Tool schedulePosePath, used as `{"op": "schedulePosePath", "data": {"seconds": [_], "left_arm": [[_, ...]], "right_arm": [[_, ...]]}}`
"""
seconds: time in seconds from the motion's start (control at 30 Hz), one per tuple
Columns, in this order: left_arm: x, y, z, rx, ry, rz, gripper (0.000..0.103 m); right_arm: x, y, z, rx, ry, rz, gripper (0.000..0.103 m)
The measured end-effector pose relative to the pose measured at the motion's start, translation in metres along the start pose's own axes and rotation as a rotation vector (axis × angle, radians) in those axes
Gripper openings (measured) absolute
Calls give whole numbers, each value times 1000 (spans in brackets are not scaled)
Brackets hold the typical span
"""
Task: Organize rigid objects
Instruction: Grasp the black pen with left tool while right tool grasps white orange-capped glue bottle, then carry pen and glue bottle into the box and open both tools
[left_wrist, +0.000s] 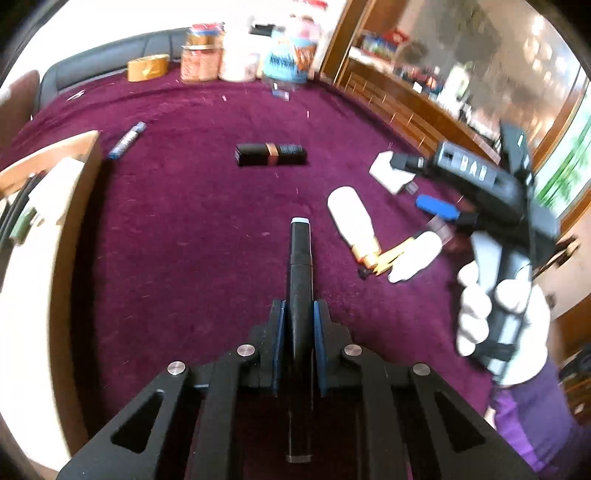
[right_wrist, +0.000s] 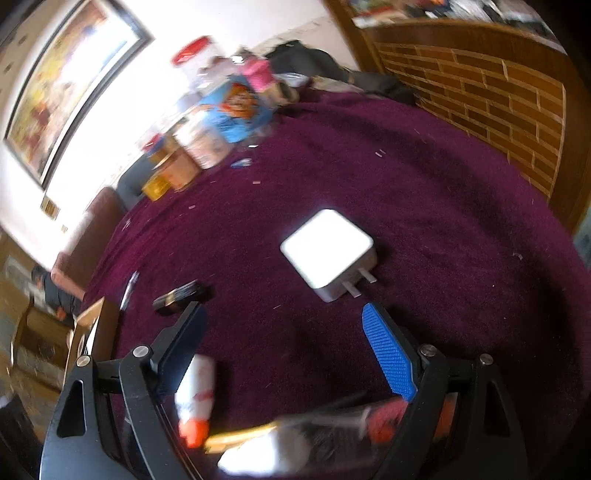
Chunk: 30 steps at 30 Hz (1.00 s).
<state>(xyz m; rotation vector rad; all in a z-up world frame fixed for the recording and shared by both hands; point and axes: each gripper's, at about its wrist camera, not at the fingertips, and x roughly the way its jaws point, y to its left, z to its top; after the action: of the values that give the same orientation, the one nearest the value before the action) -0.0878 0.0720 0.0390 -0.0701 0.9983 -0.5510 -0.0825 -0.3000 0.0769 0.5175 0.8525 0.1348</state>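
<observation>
My left gripper is shut on a black marker with a grey tip, which sticks out forward above the purple cloth. A white-gloved hand holds my right gripper on the right, over a white charger. In the right wrist view the right gripper stands open with nothing between its fingers, and the white charger lies just ahead. A white bottle with an orange cap lies near it. A black case with a copper band and a blue pen lie farther off.
A wooden box stands at the left edge of the cloth. Jars and packets crowd the far side. Small blurred yellow, white and red items lie under the right gripper. A wooden cabinet borders the right.
</observation>
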Motion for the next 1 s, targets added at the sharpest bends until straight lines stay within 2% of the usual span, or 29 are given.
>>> {"op": "schedulePosePath", "data": {"seconds": [0.13, 0.23, 0.3, 0.4, 0.43, 0.47, 0.5, 0.53, 0.57, 0.67, 0.83, 1.0], "left_arm": [[-39, 19, -9, -62, -73, -75, 12], [-66, 34, -15, -108, -128, -113, 12], [-80, 45, -17, -136, -154, -120, 12], [-102, 70, -23, -186, -200, -89, 12], [-110, 81, -26, -204, -217, -68, 12], [-114, 87, -28, -217, -225, -57, 12], [-120, 98, -32, -240, -237, -41, 12], [-125, 110, -36, -265, -246, -23, 12], [-128, 116, -39, -279, -250, -13, 12], [-129, 145, -48, -348, -239, 23, 12], [-118, 172, -52, -384, -207, 43, 12], [-96, 181, -27, -356, -143, 56, 12]], "right_arm": [[-2, 43, -15, -151, 80, 3, 86], [7, 74, -27, -274, 122, -33, 86], [17, 93, -36, -357, 140, -75, 86], [33, 104, -47, -424, 182, -128, 85], [42, 106, -51, -442, 201, -166, 77], [48, 106, -53, -448, 218, -184, 62], [48, 107, -54, -462, 197, -204, 57], [46, 108, -55, -468, 188, -207, 35], [44, 107, -54, -460, 185, -206, 25], [34, 104, -51, -409, 192, -142, 24], [14, 121, -45, -350, 187, -14, 24], [10, 162, -46, -347, 224, 120, 24]]}}
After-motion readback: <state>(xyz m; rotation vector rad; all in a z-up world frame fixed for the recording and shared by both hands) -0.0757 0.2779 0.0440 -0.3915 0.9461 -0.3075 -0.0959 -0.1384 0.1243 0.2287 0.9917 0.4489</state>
